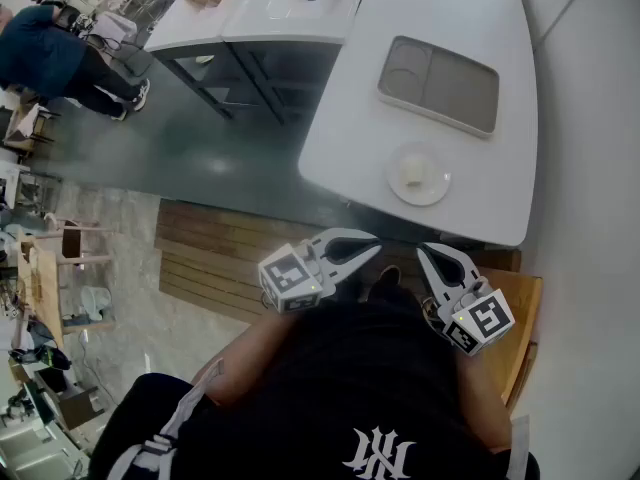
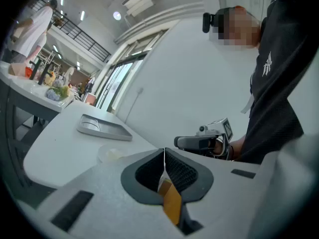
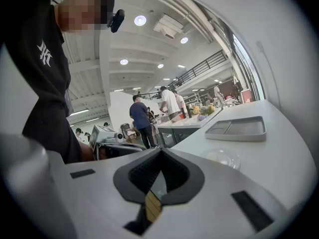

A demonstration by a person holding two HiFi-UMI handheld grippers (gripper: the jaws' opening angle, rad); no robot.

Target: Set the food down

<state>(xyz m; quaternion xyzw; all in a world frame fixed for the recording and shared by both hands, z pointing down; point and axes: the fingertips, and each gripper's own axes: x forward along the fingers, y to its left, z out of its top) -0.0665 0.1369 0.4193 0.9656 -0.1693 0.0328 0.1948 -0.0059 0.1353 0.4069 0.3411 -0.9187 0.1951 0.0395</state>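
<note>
— What is the person wearing?
— A black shirt with a white logo of interlocked letters, at six o'clock in the head view. Dark cloth with white stripes shows at seven o'clock. A black camera is strapped to the head.
— And the tools?
— The left gripper and the right gripper have pale grey shells and dark ribbed pads. Each carries a cube with black-and-white square markers.
</note>
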